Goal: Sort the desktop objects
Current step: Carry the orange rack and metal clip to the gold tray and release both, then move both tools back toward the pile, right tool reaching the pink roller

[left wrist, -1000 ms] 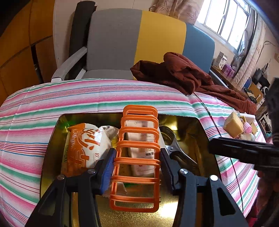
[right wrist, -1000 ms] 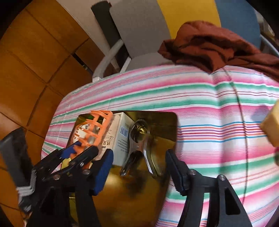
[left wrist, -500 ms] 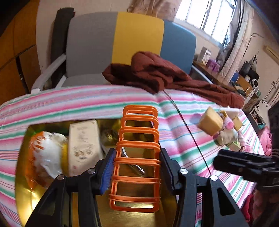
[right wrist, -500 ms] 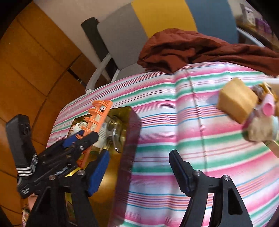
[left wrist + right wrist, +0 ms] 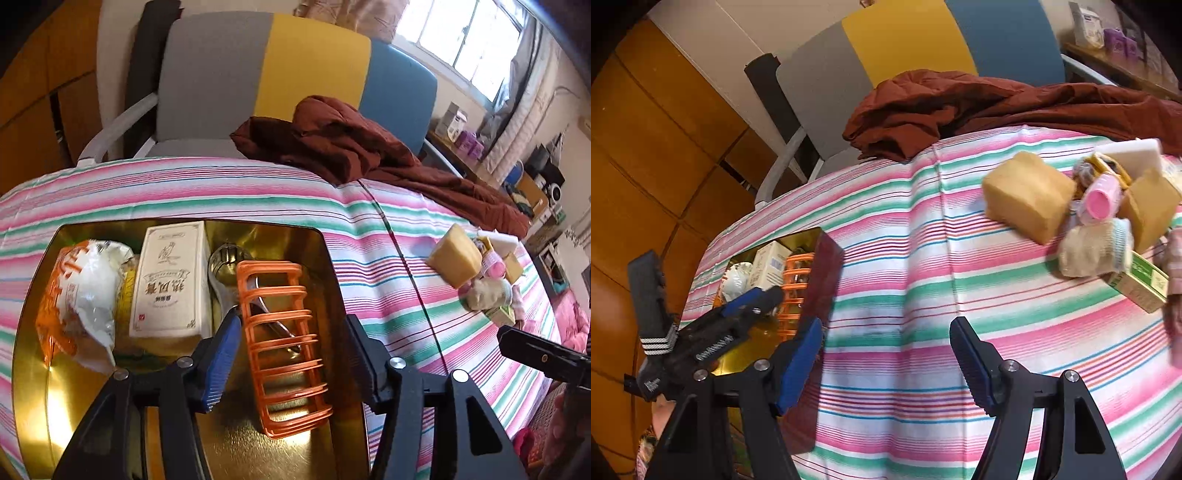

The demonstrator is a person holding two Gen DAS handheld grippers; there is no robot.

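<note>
My left gripper point(image 5: 291, 339) is open over the gold tin point(image 5: 44, 398); the orange plastic rack point(image 5: 284, 347) lies loose between its jaws, resting in the tin. The tin also holds a white box point(image 5: 170, 277), an orange snack bag point(image 5: 77, 299) and a metal clamp point(image 5: 229, 262). My right gripper point(image 5: 886, 354) is open and empty above the striped cloth, right of the tin point(image 5: 823, 266). A pile of objects lies at the right: a tan sponge point(image 5: 1027, 192), a pink roller point(image 5: 1102, 201), a green box point(image 5: 1141, 280).
A brown cloth point(image 5: 343, 144) lies at the table's far edge before a grey, yellow and blue chair point(image 5: 266, 81). Wooden panels point(image 5: 646, 147) stand at the left. The striped tablecloth point(image 5: 923, 295) covers the table between tin and pile.
My left gripper opened and let the orange rack go into the tin. My right gripper swung right, away from the tin toward the pile.
</note>
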